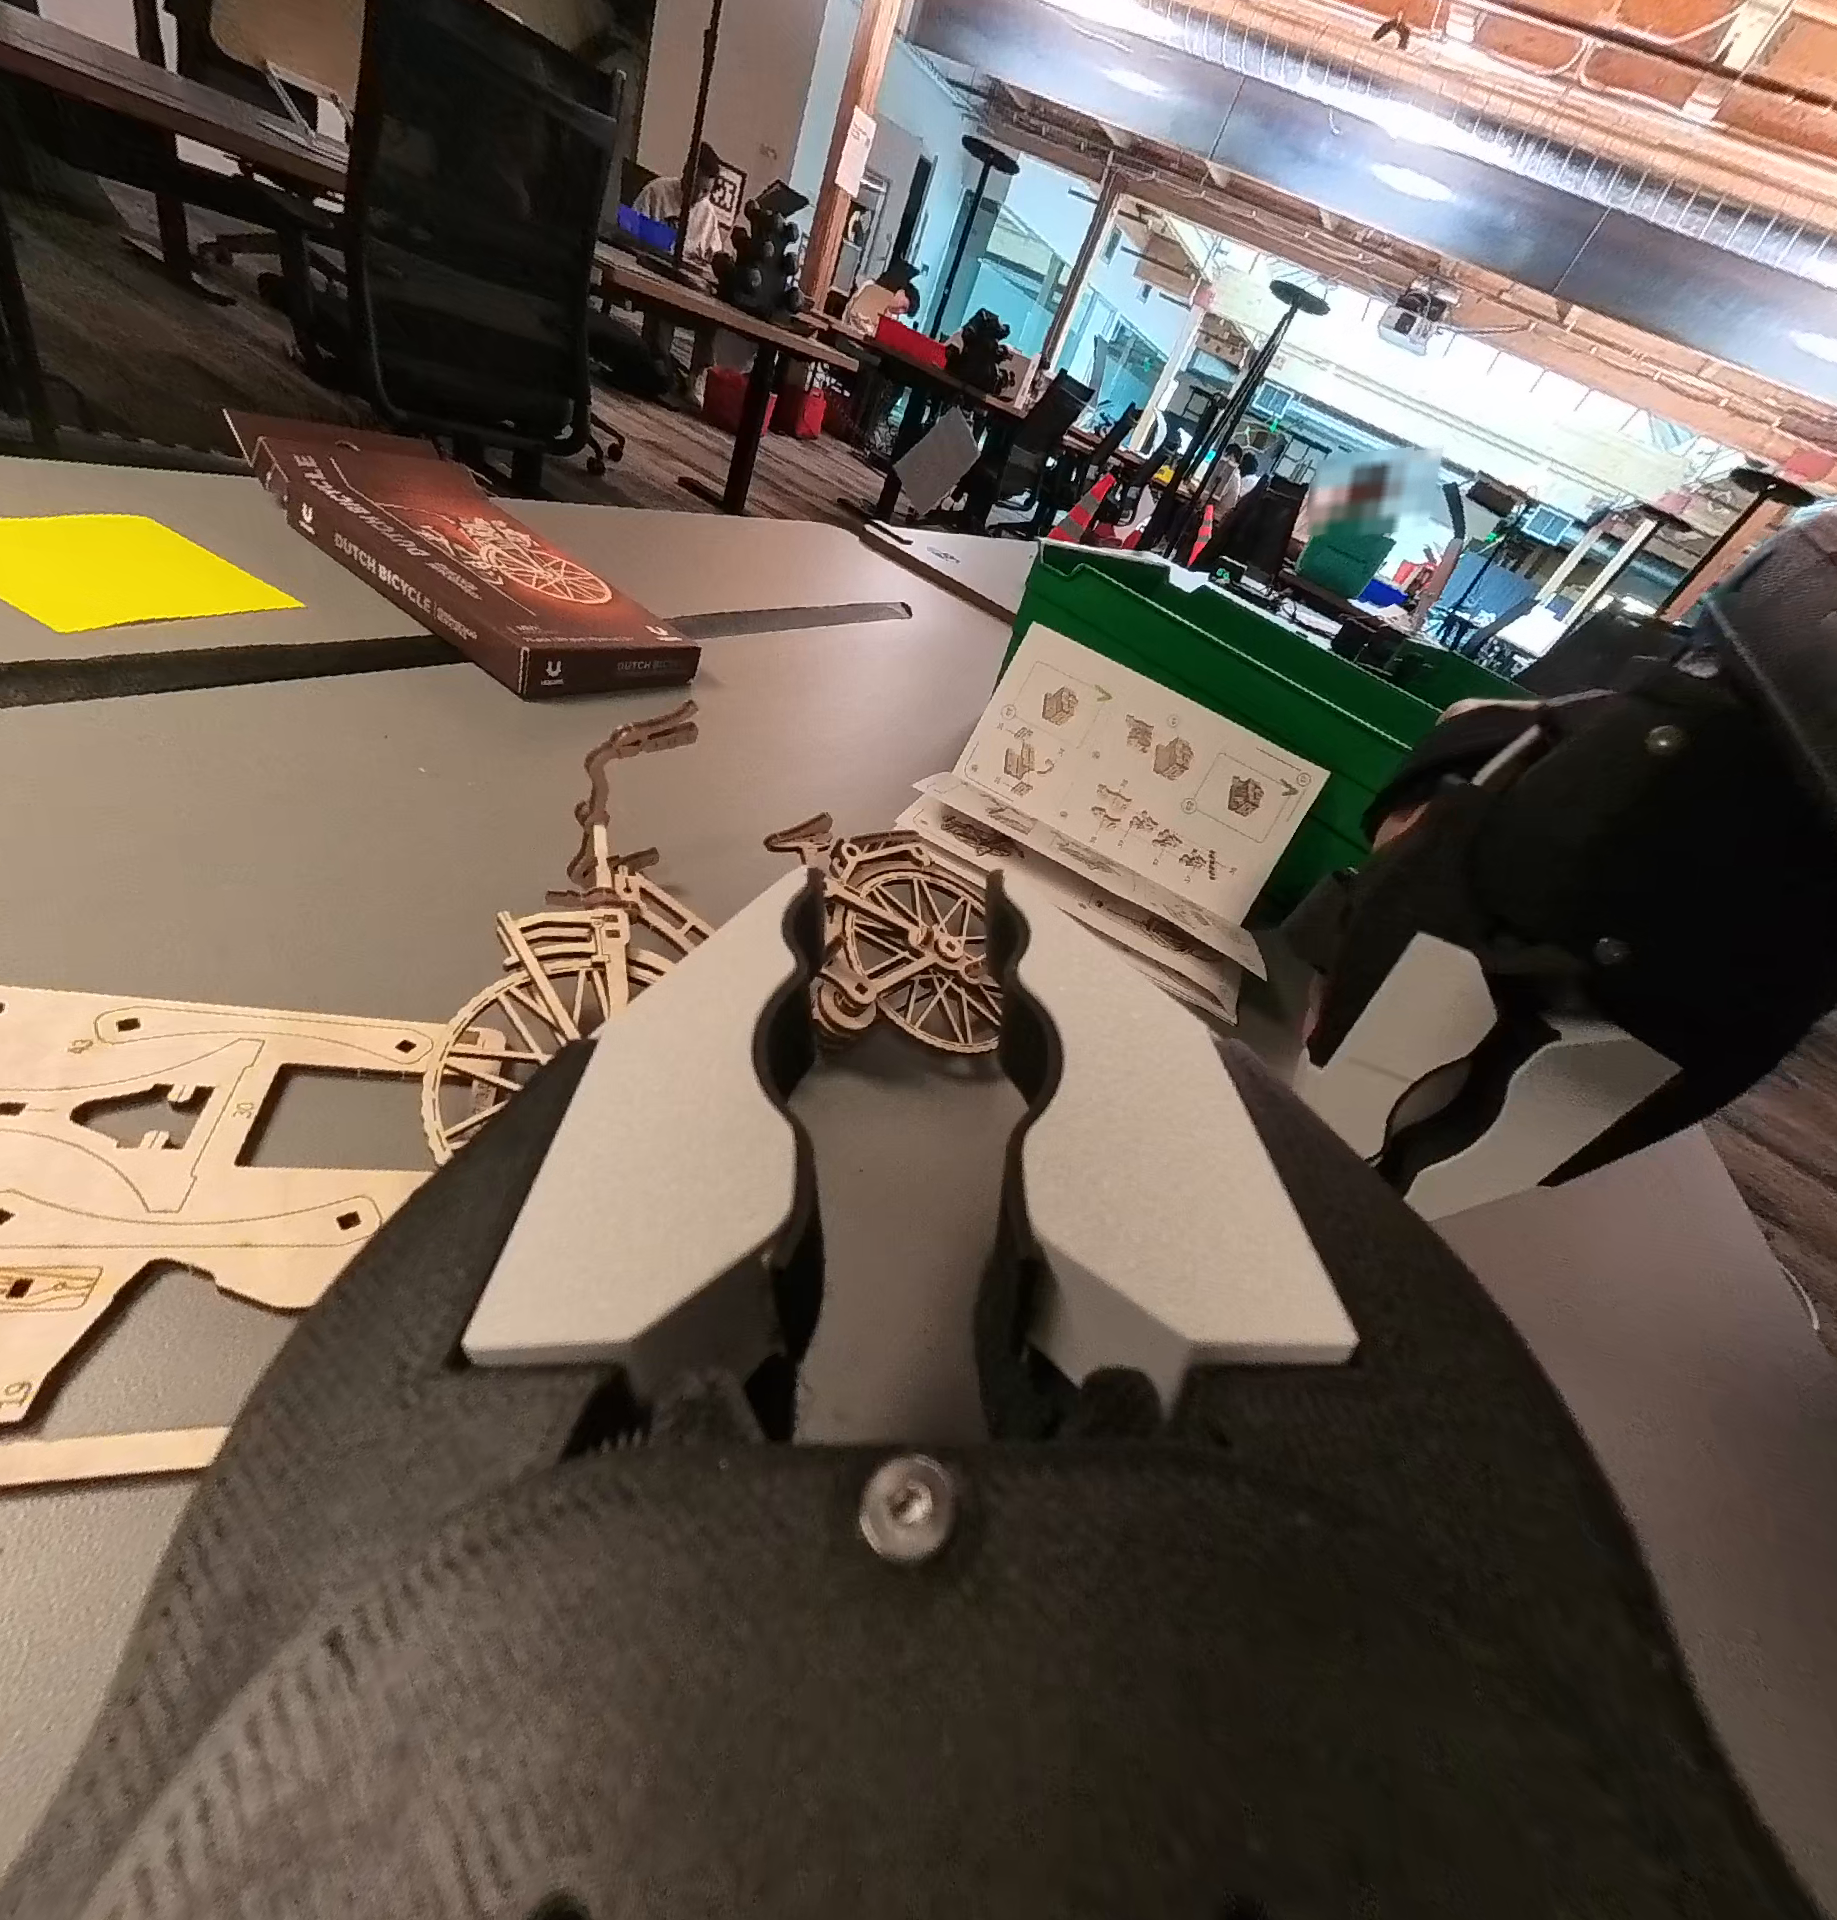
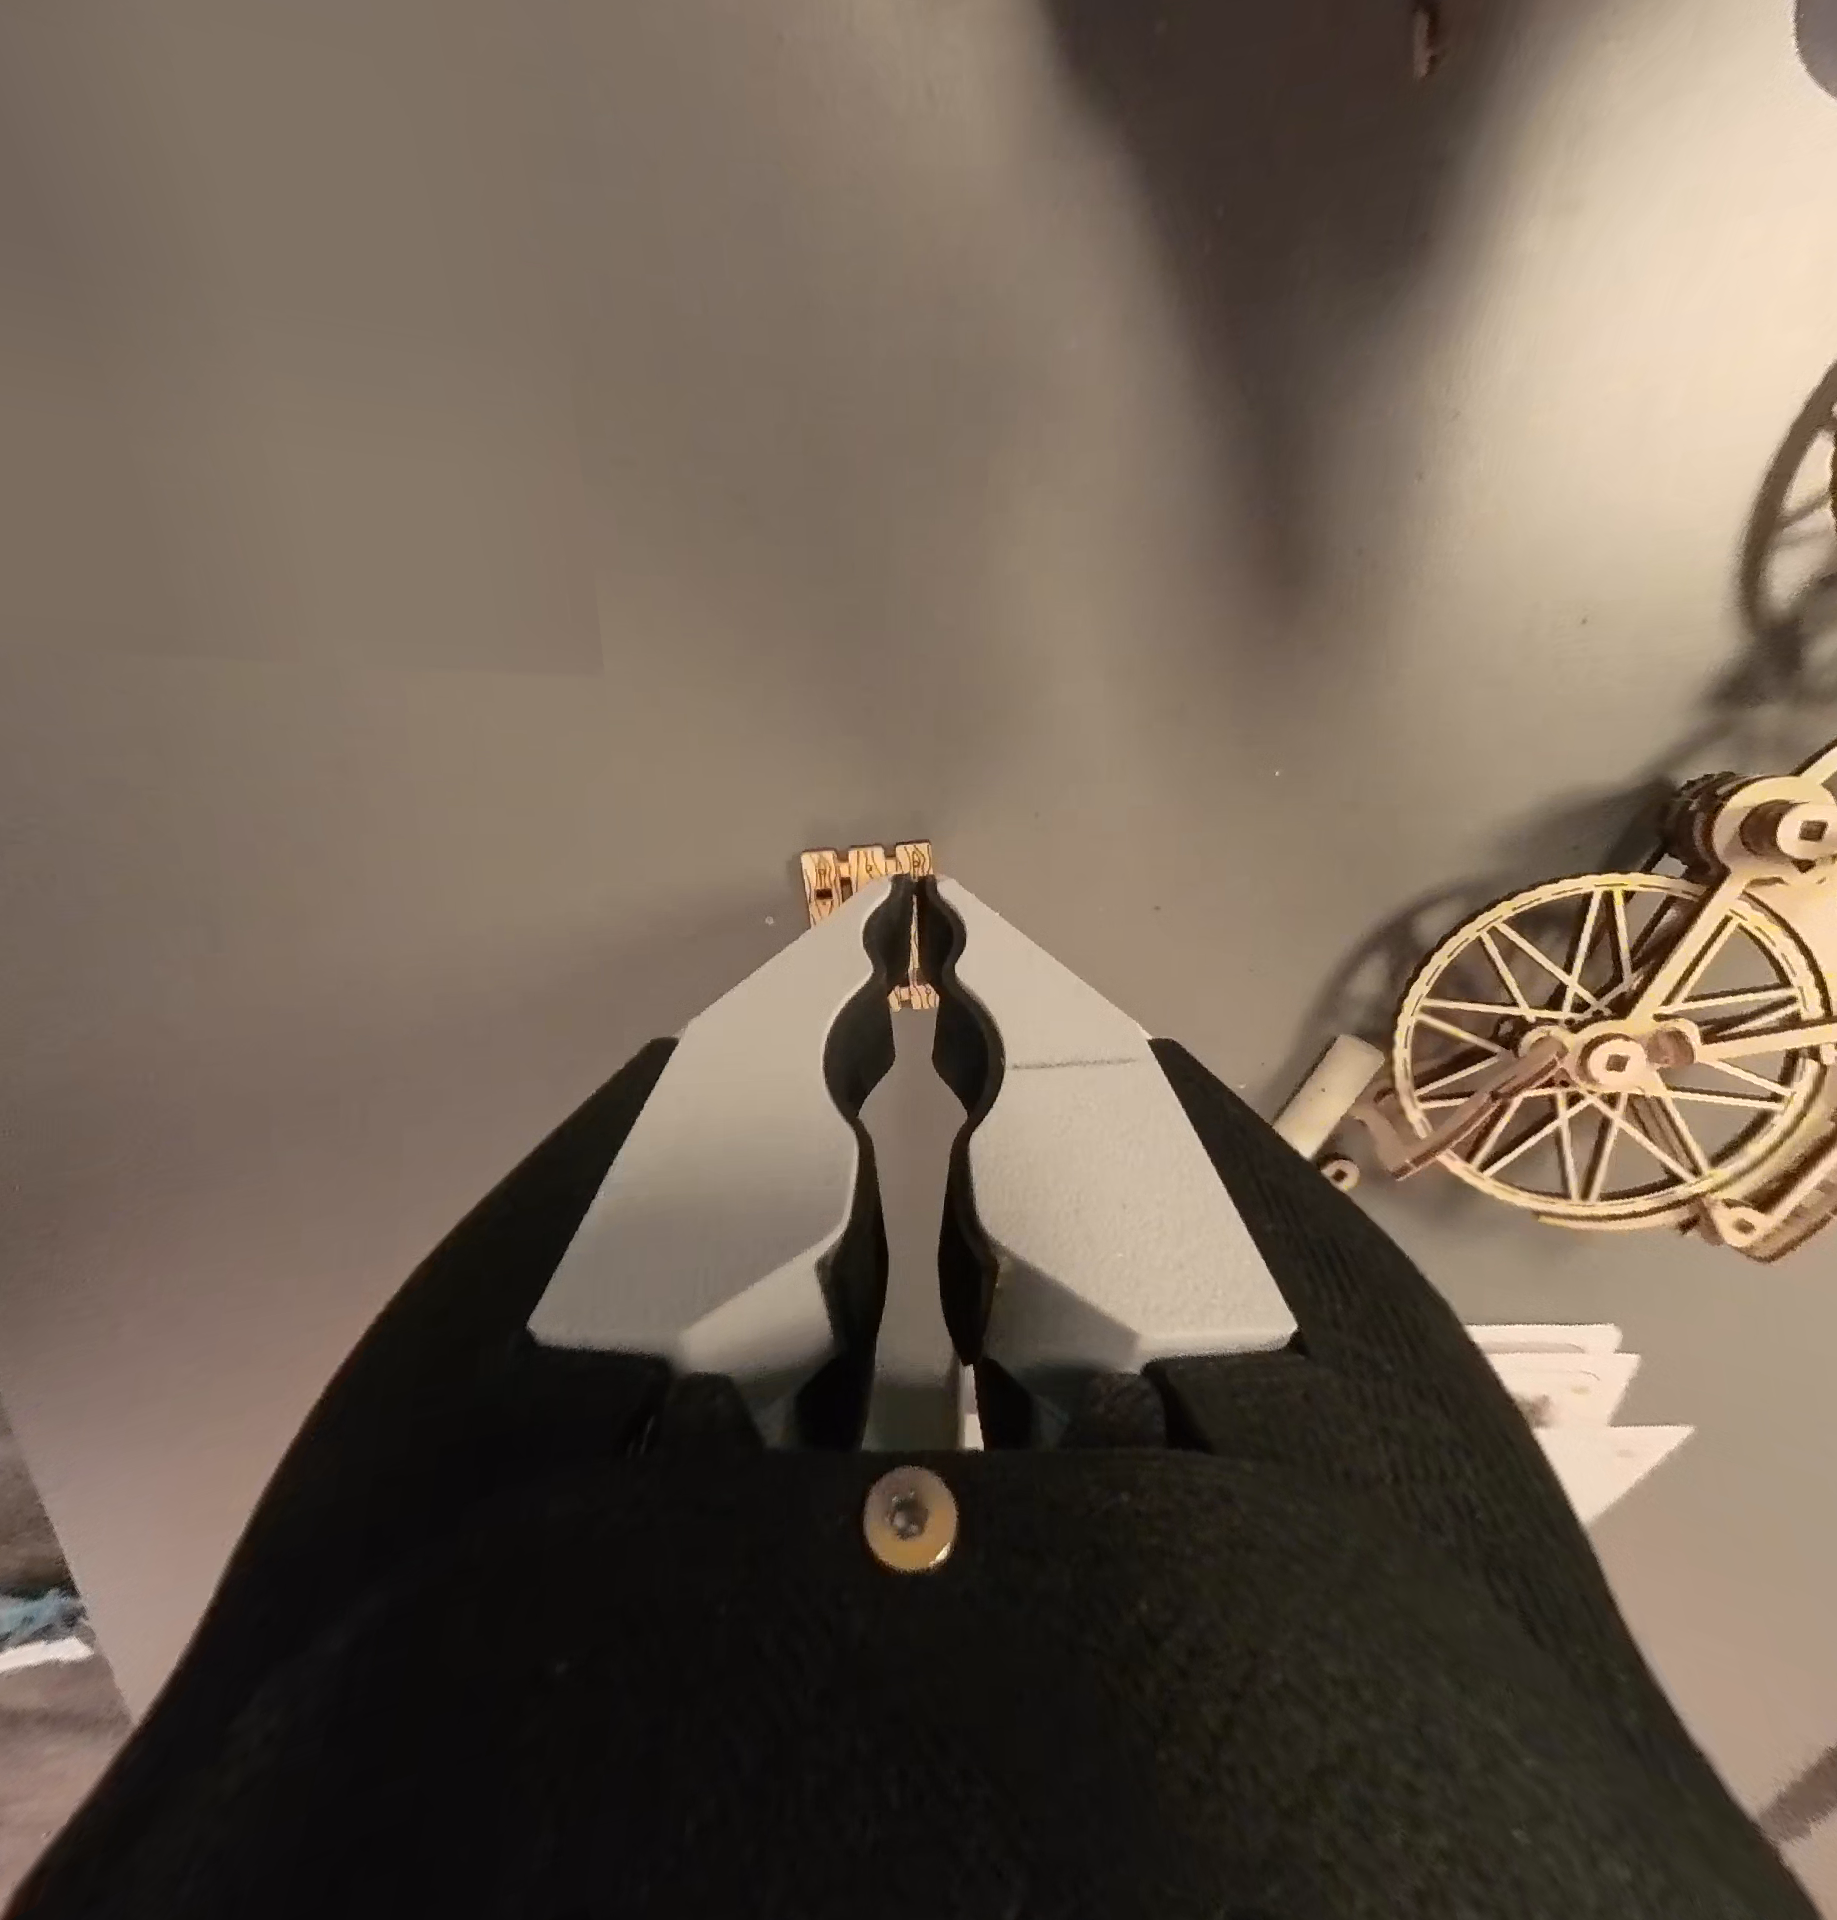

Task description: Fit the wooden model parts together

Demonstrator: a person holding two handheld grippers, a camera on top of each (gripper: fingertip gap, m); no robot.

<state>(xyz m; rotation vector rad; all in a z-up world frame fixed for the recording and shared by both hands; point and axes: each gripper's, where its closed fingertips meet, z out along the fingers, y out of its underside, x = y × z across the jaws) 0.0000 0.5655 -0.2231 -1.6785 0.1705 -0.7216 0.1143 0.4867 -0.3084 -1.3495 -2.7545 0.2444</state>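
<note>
Wooden bicycle [image 1: 748,956] lies on its side on the grey bench [image 1: 270,810], mostly built with wheels, frame, handlebars and saddle in place; beside it sits a punched-out sheet [image 1: 166,1143] with most pieces gone, so I judge the build well along. Right tongs [image 2: 914,909] are pinching a small flat wooden part [image 2: 841,896] edge-on over bare bench, apart from the bicycle and not yet fitted. Left tongs [image 1: 903,894] are spread and empty, pointing at the rear wheel [image 1: 924,966]; joining that part looks like the remaining work.

A green crate [image 1: 1205,665], a yellow sheet [image 1: 103,569] and a black office chair [image 1: 478,239] surround the grey table [image 1: 270,790]
</note>
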